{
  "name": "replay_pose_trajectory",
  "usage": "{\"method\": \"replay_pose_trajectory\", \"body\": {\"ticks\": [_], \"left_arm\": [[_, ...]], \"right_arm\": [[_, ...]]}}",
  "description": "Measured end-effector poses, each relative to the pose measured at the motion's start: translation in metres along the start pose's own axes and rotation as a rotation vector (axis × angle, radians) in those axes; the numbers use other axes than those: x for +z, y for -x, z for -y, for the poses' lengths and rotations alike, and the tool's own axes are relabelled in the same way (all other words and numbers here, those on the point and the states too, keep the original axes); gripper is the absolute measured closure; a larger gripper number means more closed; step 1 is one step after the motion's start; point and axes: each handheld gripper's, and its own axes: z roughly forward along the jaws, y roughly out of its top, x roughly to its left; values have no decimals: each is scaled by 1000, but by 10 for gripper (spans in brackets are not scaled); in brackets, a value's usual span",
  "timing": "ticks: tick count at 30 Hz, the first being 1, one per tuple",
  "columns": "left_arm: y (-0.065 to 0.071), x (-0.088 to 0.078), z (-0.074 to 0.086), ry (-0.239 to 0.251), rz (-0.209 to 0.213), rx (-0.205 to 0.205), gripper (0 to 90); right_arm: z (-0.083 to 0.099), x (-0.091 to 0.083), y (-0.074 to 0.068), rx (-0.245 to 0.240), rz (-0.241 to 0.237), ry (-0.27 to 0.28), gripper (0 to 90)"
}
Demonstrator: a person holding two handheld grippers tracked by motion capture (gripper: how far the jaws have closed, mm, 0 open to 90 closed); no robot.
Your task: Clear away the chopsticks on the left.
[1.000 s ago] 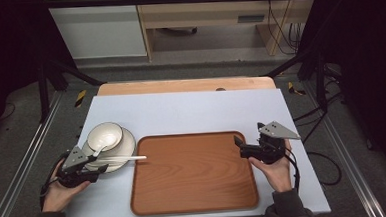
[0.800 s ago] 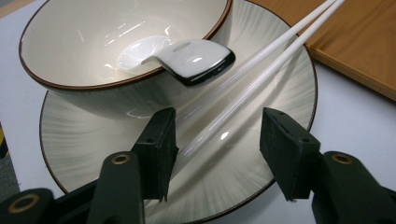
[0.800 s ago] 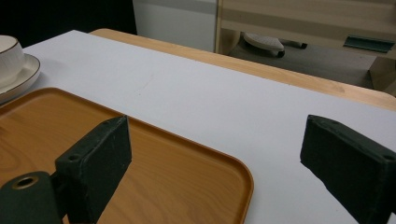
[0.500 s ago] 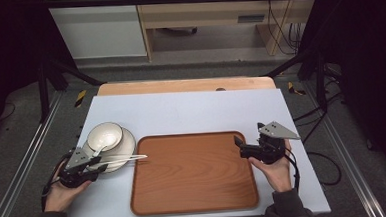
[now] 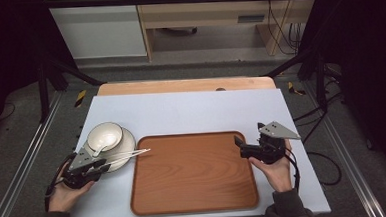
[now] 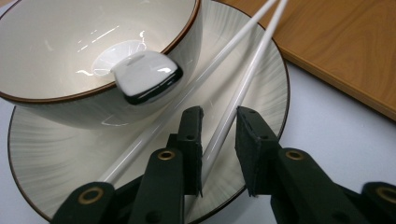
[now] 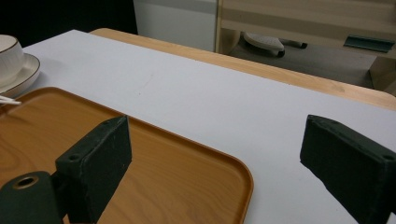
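A cream bowl [image 5: 105, 134] with a brown rim stands on a cream plate [image 5: 125, 142] at the table's left. A white spoon [image 6: 144, 77] leans on the bowl's rim. Two white chopsticks [image 5: 131, 154] lie across the plate, their tips over the wooden tray [image 5: 192, 188]. My left gripper [image 5: 105, 164] sits at the plate's near edge. Its jaws have just been closing, with one chopstick [image 6: 233, 107] between them and a gap still on both sides. The other chopstick [image 6: 154, 133] runs past the left jaw. My right gripper [image 5: 240, 147] hovers wide open over the tray's right edge [image 7: 233, 170], holding nothing.
The tray lies mid-table on a pale blue mat [image 5: 191, 111], with a bare wooden strip [image 5: 185, 85] behind it. Metal frame rails [image 5: 19, 167] run along both sides of the table. Shelving and cables stand beyond the far edge.
The left gripper's jaws have narrowed around the chopstick, and the chopsticks' far tips have swung slightly toward the table's far side. Both hands stayed where they were.
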Motion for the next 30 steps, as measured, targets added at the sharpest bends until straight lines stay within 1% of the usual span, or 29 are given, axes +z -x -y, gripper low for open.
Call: {"method": "replay_pose_trajectory", "body": {"ticks": [4,7,13,14,18,19,22,23,26,30], "left_arm": [[1,1,0,2,0,-10,755],[2,2,-1,0,10,-16,782],[5,4,-2,-4,14,-22,822],[5,4,-3,-5,14,-29,830],[6,5,-4,-8,15,-36,831],[7,5,-4,-9,16,-39,809],[8,7,-5,-16,14,-47,795],[8,8,-5,-17,16,-57,797],[8,8,-5,-20,18,-63,835],[8,8,-5,-17,17,-75,839]], "right_arm": [[0,0,0,1,1,-1,90],[0,0,0,1,2,-1,89],[0,0,1,3,2,-2,89],[0,0,0,3,1,-3,89],[0,0,1,3,1,-3,89],[0,0,1,2,2,-1,89],[0,0,1,2,2,-1,89],[0,0,1,2,2,-1,88],[0,0,1,1,2,1,87],[0,0,1,1,2,-1,87]]}}
